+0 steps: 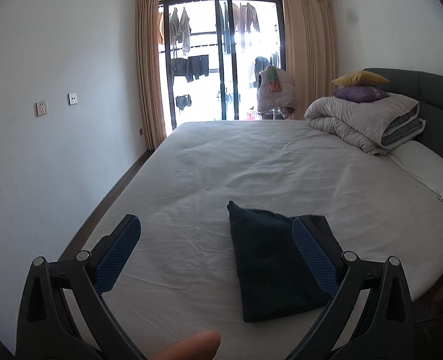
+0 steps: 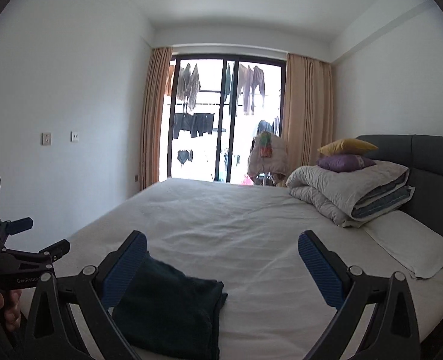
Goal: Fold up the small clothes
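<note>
Folded dark garment [image 1: 269, 264], soft, roughly rectangular, lies flat on wrinkled white bedsheet [image 1: 251, 162] near bed's front edge. Left gripper [image 1: 215, 258] and right gripper [image 2: 221, 267] both wide open above it, ribbed blue pads bare. Only right view shows left gripper from outside, held in hand [image 2: 2, 309]. Quilt [image 1: 368, 123] rolled by headboard.
</note>
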`<state>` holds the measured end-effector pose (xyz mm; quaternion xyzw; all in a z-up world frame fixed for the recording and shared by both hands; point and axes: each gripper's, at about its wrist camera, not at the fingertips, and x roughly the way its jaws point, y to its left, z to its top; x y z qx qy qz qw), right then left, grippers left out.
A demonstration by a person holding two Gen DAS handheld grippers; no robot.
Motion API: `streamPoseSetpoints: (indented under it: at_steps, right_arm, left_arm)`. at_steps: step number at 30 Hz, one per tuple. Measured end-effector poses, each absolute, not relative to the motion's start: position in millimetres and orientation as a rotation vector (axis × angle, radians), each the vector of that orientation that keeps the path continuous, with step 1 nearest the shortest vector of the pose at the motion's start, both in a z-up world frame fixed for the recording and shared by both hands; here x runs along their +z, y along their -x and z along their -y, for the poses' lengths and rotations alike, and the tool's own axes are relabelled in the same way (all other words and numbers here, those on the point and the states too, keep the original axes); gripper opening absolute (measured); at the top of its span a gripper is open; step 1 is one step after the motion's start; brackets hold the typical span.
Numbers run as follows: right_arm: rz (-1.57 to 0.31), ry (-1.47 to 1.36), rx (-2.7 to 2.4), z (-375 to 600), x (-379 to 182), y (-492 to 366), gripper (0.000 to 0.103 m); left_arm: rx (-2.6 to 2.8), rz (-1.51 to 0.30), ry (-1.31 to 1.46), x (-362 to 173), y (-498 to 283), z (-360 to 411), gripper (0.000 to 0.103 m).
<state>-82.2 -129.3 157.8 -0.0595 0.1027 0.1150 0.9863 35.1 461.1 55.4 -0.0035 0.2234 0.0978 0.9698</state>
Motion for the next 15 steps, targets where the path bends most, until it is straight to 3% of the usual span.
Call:
streamPoseSetpoints:
  at_steps: [9,15]
  right_arm:
    - [-0.480,-0.018,0.220,126,82,57,0.103]
    - [-0.528,0.044,0.186,113,62,51,0.103]
  left_arm:
    - [0.190,-0.639,0.040,-12,-62,-461,0.103]
    - [0.188,-0.704,0.055,-41,-83,-466,0.103]
